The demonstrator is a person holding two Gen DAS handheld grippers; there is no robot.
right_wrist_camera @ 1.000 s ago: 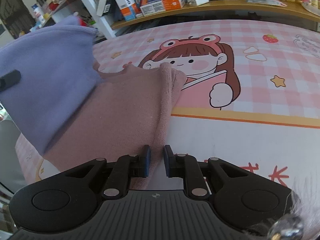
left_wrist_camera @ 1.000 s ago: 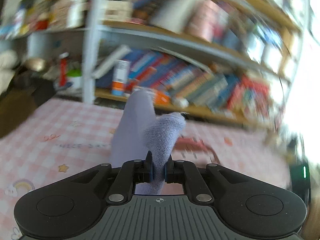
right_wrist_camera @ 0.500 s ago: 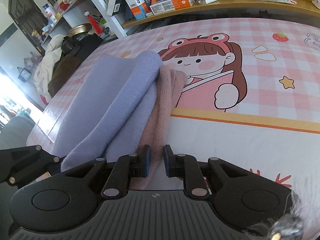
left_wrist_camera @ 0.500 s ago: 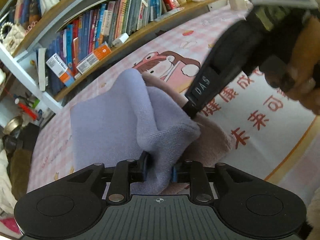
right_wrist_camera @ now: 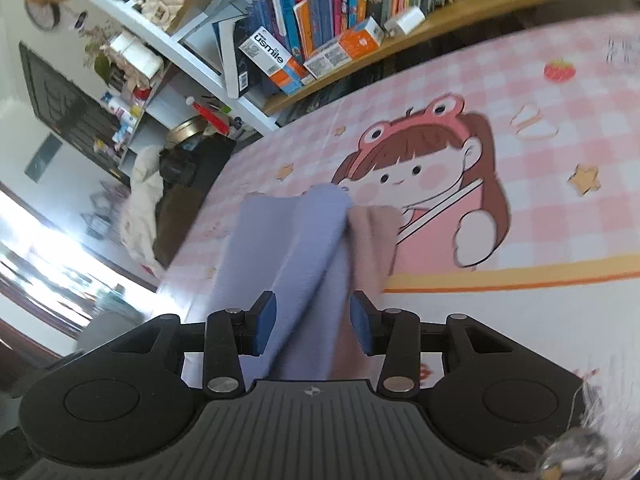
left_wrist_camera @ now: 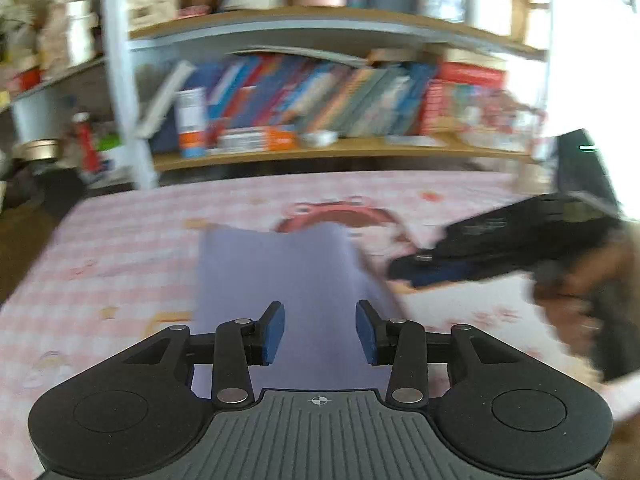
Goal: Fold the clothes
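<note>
A lilac knitted garment (right_wrist_camera: 288,248) lies folded in a long strip on the bed, running from our grippers toward 12 o'clock, with a dusty-pink garment (right_wrist_camera: 378,240) peeking out from under its edge at about 1 o'clock. We judge both to be soft, light and limp — knitwear that will sag and slide out of shape unless it is taken by a doubled edge or a corner, not by a single loose layer. The lilac strip has a raised fold along its middle in the right wrist view, which looks like the firmest place to pinch. The left gripper (left_wrist_camera: 320,332) has its blue pads (left_wrist_camera: 274,332) spread wide, holding nothing, with the lilac cloth lying beyond the gap. The right gripper (right_wrist_camera: 312,326) is likewise spread wide and empty, the fold passing between its fingers without being clamped. Beneath is a pink checked bedsheet (right_wrist_camera: 540,184) printed with a cartoon girl in a frog hat. Toward 12 o'clock stands a bookshelf (right_wrist_camera: 340,12) crowded with books.
</note>
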